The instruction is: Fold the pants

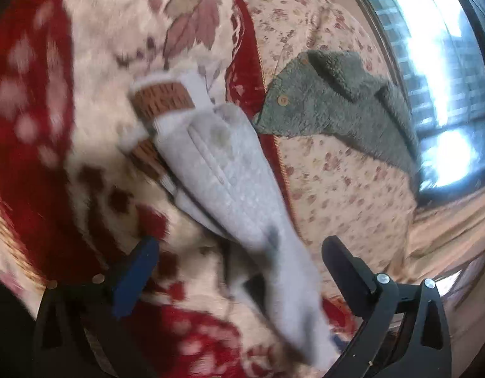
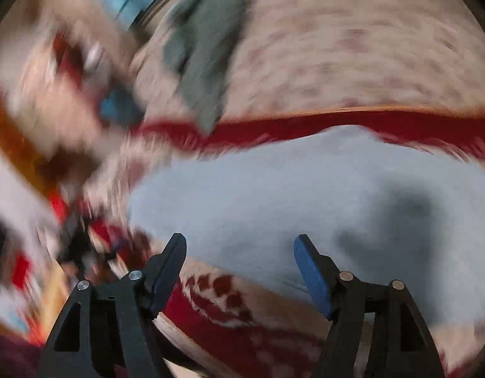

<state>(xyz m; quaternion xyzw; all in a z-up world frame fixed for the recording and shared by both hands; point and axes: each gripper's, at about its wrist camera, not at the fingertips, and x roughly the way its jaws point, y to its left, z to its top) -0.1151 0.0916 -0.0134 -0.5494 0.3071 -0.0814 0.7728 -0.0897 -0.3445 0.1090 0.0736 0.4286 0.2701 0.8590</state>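
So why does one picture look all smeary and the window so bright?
Right wrist view: heavy motion blur smears the grey pants and the red blanket, though the right gripper stays sharp. Left wrist view: only mildly blurred, with the pants readable, and the window is blown out white with glare. The fisheye lens bends the edges in both views.

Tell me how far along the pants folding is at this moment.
Done, apparently: the light grey fleece pants lie as a long narrow strip on the red-and-cream floral blanket, legs seemingly stacked. In hand: nothing; the left gripper and right gripper both hover above the fabric with jaws open. Left: folding the strip crosswise.
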